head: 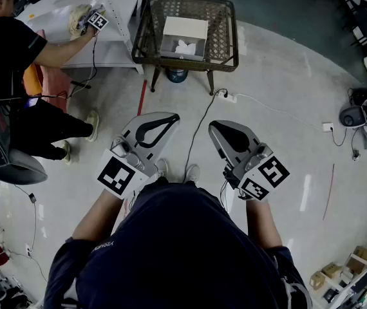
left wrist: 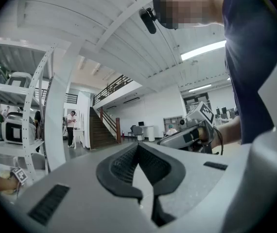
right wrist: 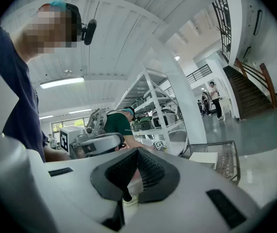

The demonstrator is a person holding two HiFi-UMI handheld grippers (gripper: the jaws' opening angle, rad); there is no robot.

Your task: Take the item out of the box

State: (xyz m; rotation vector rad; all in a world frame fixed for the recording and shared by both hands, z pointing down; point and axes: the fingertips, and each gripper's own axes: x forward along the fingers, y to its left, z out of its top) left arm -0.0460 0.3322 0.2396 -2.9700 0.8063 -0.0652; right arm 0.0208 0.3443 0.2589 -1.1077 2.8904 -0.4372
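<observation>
A wicker table (head: 146, 24) is seen well ahead of the fingertips, with the open box (head: 185, 28) set on it and the white item (head: 183, 46) inside. The left gripper (head: 172, 117) and right gripper (head: 214, 128) are held closed and empty; removal is not yet begun.

Your box (head: 185, 28) is a white, open-topped carton standing upright near the middle of the dark woven surface (head: 225, 24), well inside the surface's rim. Inside it you can see the item (head: 183, 46), a small white crumpled-looking thing lying on the box floor, toward the wall nearer you.
</observation>
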